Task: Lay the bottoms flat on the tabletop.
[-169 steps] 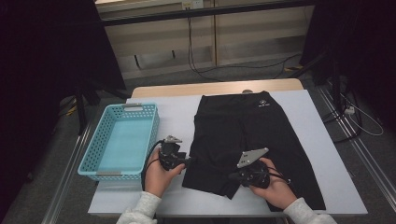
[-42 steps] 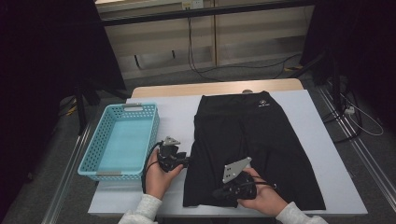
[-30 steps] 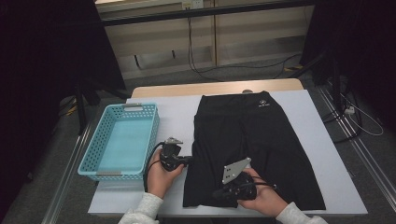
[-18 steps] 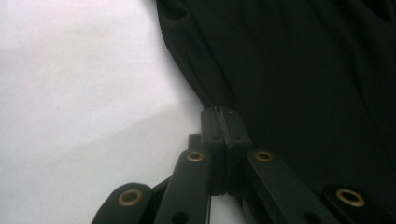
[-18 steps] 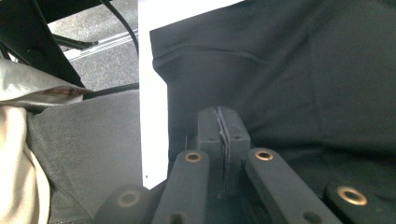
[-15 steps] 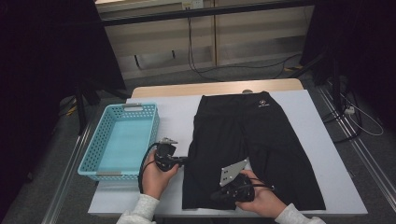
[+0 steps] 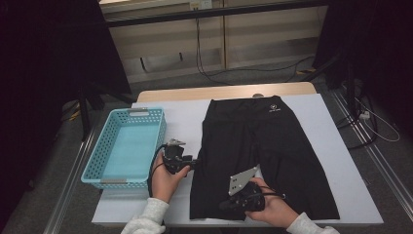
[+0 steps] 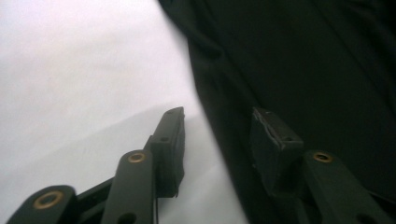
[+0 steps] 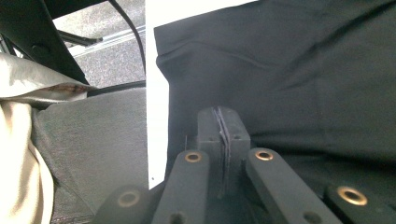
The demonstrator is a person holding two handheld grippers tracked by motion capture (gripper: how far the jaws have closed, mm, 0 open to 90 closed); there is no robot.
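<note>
A pair of black shorts (image 7: 272, 141) lies flat on the white table cover (image 7: 180, 122), waistband at the far side. My left gripper (image 7: 192, 163) is at the left edge of the left leg. Its jaws have just been opening. In the left gripper view it (image 8: 217, 135) stands open, one pad over the white cover and the other over the black cloth (image 8: 303, 56), neither pressing on it. My right gripper (image 7: 221, 204) lies low on the left leg near the front hem. Its jaws (image 9: 219, 121) are shut tight, seemingly pinching the shorts' cloth (image 9: 289, 60).
A light blue plastic basket (image 7: 92, 161) stands at the table's left side, close to my left hand. The table's front edge (image 9: 156, 140) runs just beside the right gripper, with floor and a chair leg beyond. Bare white cover lies right of the shorts.
The left gripper's jaws, shut at the shorts' left edge before, now stand apart. The right gripper has edged slightly left and nearer the front hem, still shut.
</note>
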